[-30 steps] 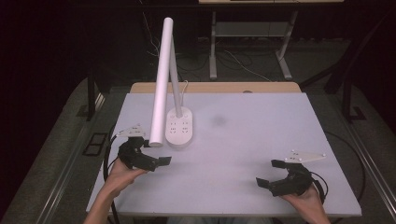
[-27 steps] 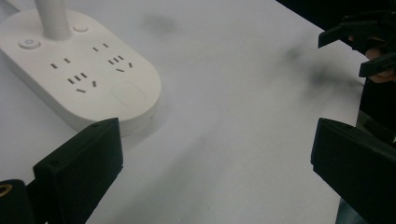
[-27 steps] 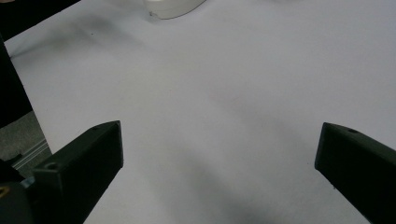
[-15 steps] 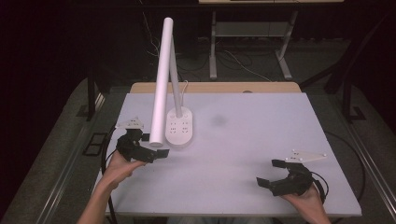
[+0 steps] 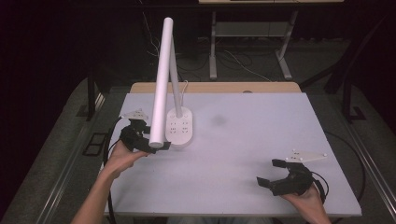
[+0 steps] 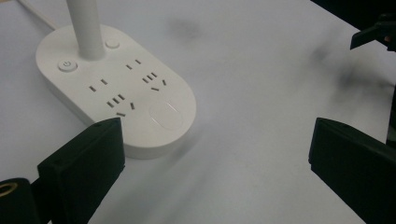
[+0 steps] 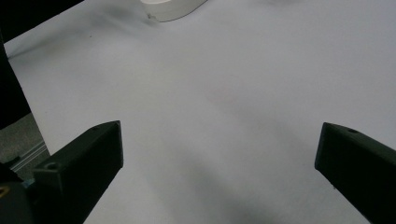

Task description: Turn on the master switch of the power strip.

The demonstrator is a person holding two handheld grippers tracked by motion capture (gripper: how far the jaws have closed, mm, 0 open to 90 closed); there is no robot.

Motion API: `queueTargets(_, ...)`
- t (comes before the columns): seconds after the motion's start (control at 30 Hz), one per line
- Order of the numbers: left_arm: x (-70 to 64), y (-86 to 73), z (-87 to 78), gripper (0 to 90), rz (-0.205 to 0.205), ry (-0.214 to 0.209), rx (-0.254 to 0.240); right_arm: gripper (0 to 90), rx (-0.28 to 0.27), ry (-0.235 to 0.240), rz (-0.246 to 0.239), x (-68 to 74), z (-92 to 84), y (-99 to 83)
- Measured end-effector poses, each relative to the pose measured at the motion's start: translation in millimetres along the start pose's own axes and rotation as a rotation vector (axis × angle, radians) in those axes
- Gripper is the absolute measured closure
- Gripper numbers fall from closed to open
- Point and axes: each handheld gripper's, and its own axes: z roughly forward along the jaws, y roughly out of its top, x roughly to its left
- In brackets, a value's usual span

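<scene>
My left gripper (image 5: 148,145) sits just beside the lamp base (image 5: 179,127), which lies at about one o'clock from it in the high view; its jaws stand wide apart and hold nothing. In the left gripper view the base (image 6: 116,93) is at eleven o'clock ahead of my jaws, its near rounded end close to the tip of the one at the picture's left, though I can't tell whether they touch. My right gripper (image 5: 273,172) waits well apart near the table's (image 5: 261,140) front right corner, also spread wide and empty, so the left is clearly the nearer one.

The base is a smooth white plastic oval, long axis running from twelve to six in the high view, flat on top with rows of socket slots, a round power button (image 6: 68,65) and a soft oval pad (image 6: 165,115) at the near end. A slim stem (image 6: 87,25) rises from its far end, and the long white lamp head (image 5: 161,84), a matte tube, slants down over my left gripper. The table is pale, matte and plain. I judge the next move turns on that near end of the base.
</scene>
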Motion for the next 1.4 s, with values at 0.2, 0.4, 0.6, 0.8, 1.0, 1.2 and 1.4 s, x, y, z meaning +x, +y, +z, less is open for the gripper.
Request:
queueTargets(0.2,7.0,9.1,-0.6,3.0,-0.001,0.012,0.008,0.5,0.002,-0.003,0.001,-0.3,-0.2,-0.1)
queueTargets(0.4,11.6,19.9,-2.4,4.7,0.019,0.023,-0.002,0.5,0.009,0.002,0.002,-0.2,0.9,-0.2)
queueTargets(0.6,17.2,32.0,-0.2,6.1,0.030,0.037,-0.001,0.5,0.014,0.005,-0.005,0.7,1.4,-0.8)
queueTargets(0.8,24.2,39.1,0.8,7.9,0.024,0.048,-0.001,0.5,0.017,0.001,-0.008,0.3,1.2,-1.4)
queueTargets(1.0,32.7,44.4,1.9,9.7,0.014,0.061,-0.006,0.5,0.020,0.001,-0.004,-0.1,1.2,-1.7)
queueTargets(1.2,37.1,52.2,6.7,12.0,0.029,0.081,0.010,0.5,0.023,-0.001,-0.009,-0.6,1.6,-1.9)
queueTargets(1.4,43.9,58.8,7.4,15.0,0.039,0.110,-0.006,0.5,0.023,0.000,-0.003,-0.7,1.0,-2.0)
